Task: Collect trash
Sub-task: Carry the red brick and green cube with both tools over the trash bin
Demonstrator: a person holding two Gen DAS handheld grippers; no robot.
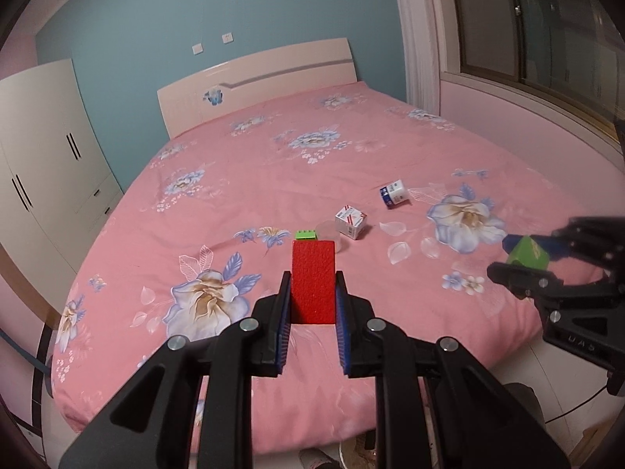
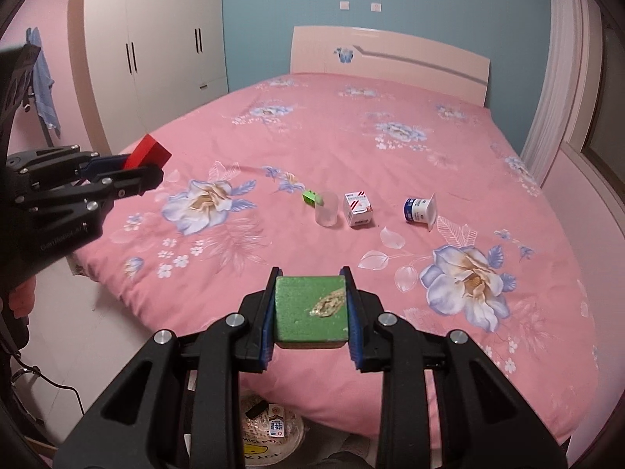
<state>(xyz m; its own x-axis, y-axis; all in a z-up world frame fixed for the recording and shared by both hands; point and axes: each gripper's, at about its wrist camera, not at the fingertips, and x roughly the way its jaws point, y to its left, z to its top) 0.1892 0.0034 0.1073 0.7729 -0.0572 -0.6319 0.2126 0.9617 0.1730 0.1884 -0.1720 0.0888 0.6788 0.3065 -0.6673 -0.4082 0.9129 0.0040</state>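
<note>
- Left gripper [image 1: 312,293]: fingers clamped on a red foam block [image 1: 313,281], which stands between the blue pads and juts forward past the tips; held above the near edge of the bed [image 1: 273,164].
- Right gripper [image 2: 311,305]: fingers clamped on a green foam block [image 2: 310,308] with a tan, crusty smear on its top face; also held over the near edge of the bed.
- Still on the bed, well ahead of both grippers: small green brick [image 2: 310,197], touching or just behind a clear plastic cup [image 2: 326,209]; white carton with red stripes [image 2: 357,209] just beside the cup; tipped yoghurt pot [image 2: 420,211] further right.
- Right wrist view only: a bin or bag of wrappers [image 2: 269,426] on the floor below the gripper, and the smear on the green block.
- Left wrist view only: window [image 1: 547,19] at right.
- Pose: both grippers roughly level, side by side, pointing toward the headboard [image 1: 258,78].
</note>
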